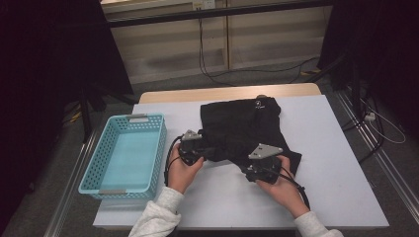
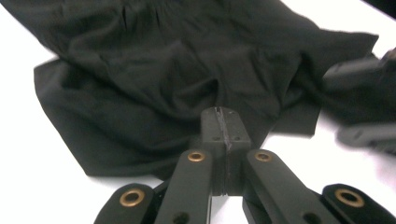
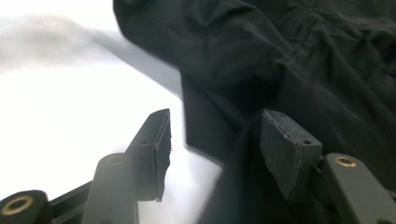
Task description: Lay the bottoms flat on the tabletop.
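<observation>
Two tongs are applied to a black, soft fabric garment lying crumpled mid-worktop. The left tongs are pressed together, apparently pinching its near hem; the right tongs are spread astride an edge. It is judged light, limp, best taken at hems. Its long axis runs away from the person.
</observation>
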